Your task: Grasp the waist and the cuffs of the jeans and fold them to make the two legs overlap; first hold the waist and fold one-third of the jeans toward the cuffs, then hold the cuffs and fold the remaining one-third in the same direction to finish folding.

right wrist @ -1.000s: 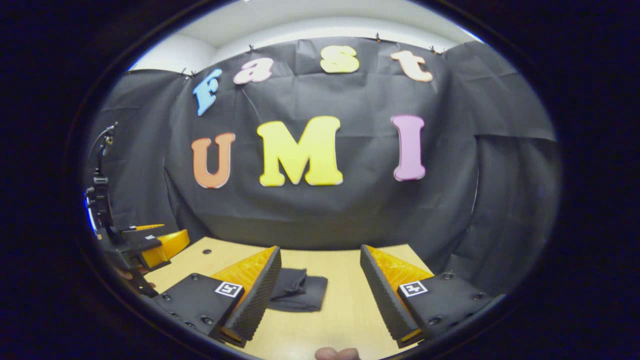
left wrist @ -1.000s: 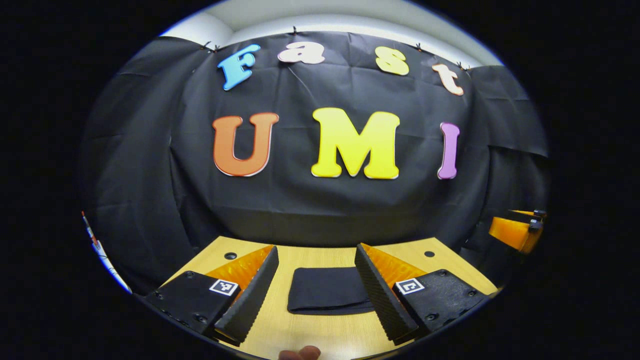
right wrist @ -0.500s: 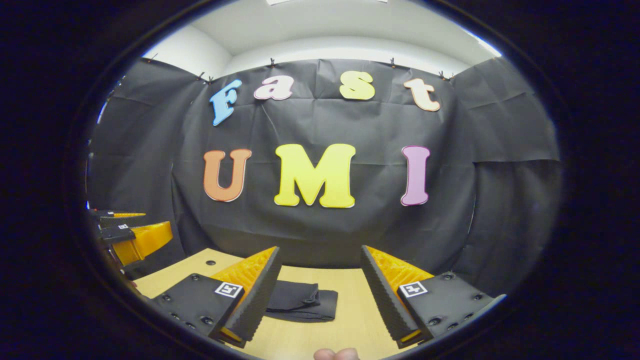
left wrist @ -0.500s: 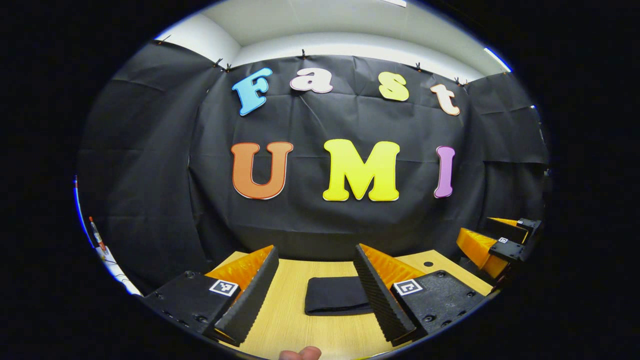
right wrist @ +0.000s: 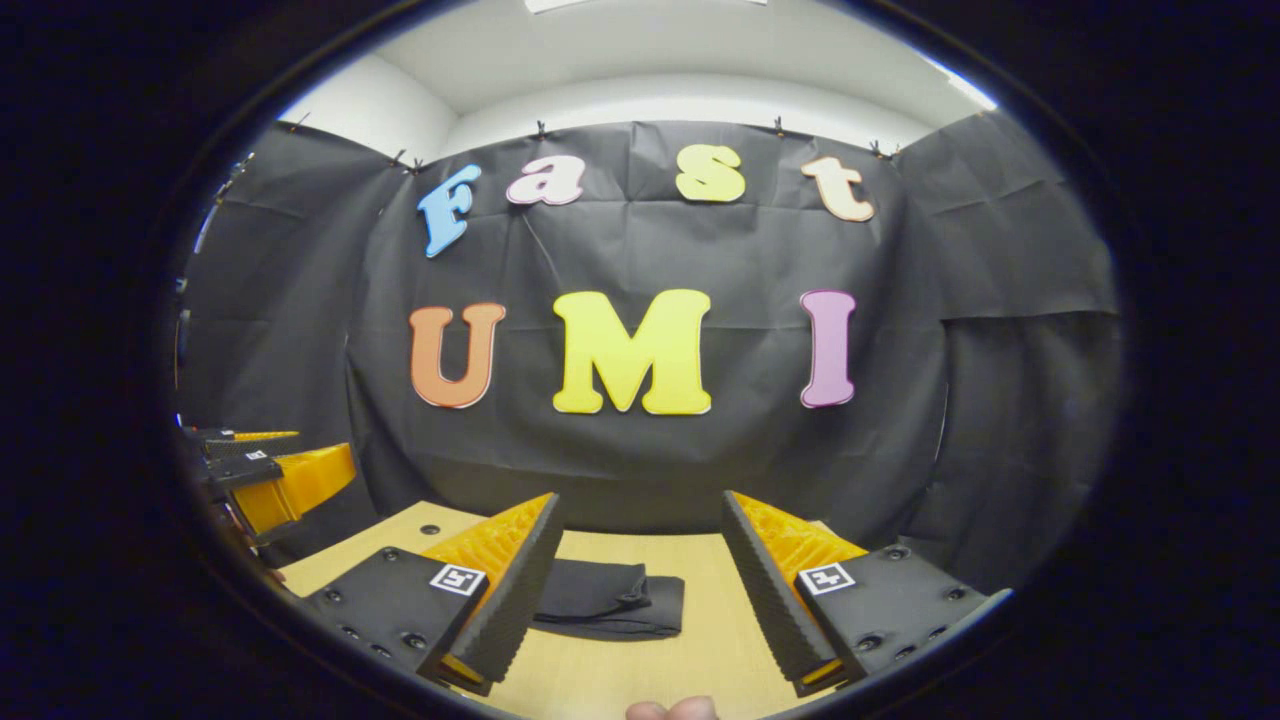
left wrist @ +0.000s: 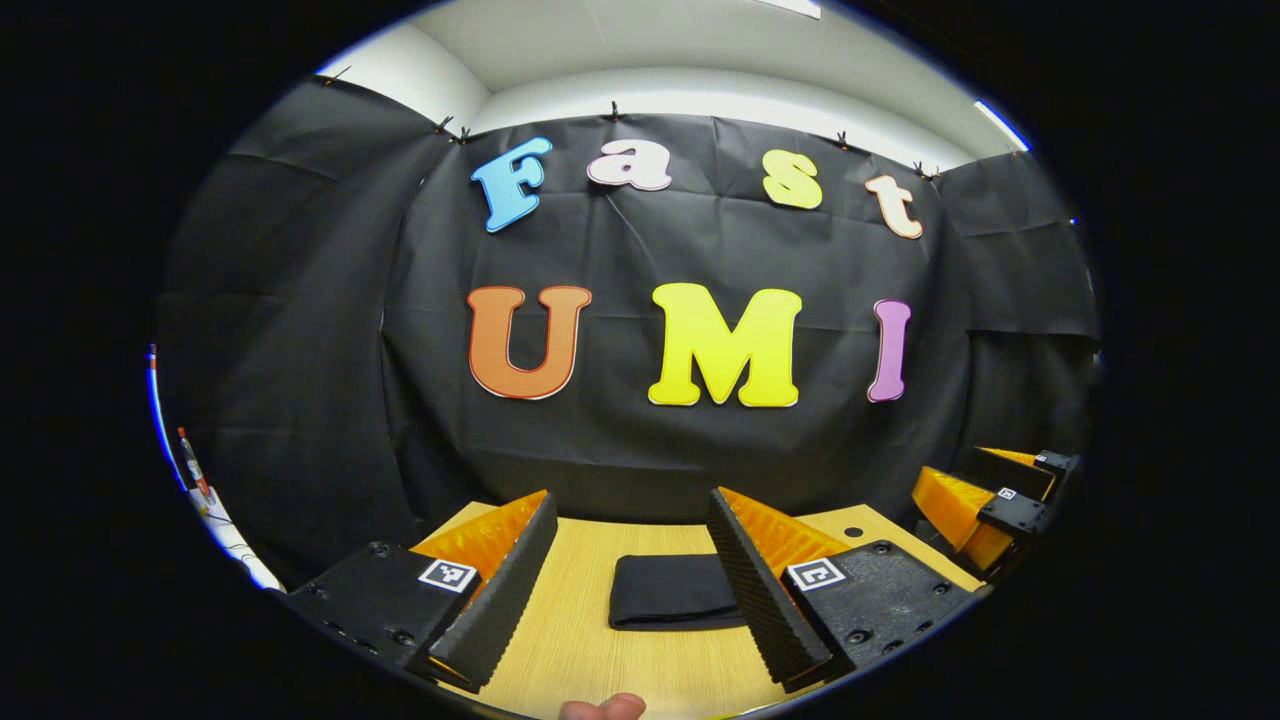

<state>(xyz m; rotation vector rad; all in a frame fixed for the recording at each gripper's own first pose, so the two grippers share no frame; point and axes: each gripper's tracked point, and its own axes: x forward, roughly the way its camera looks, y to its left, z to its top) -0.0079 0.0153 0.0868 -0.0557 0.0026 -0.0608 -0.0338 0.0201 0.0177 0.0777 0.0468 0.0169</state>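
Lying folded on the wooden table (left wrist: 580, 650), the jeans (left wrist: 665, 604) (dark) sit beyond both grippers' wide-open, empty jaws.

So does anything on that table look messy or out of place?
Nothing stands out. The jeans lie as a compact folded bundle on the wooden table, with only a slight wrinkle at one end. Both grippers are open, holding nothing.

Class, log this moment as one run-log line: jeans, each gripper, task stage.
jeans: folded compact, flat on table | left gripper: open, holding nothing | right gripper: open, holding nothing | stage: folding looks finished
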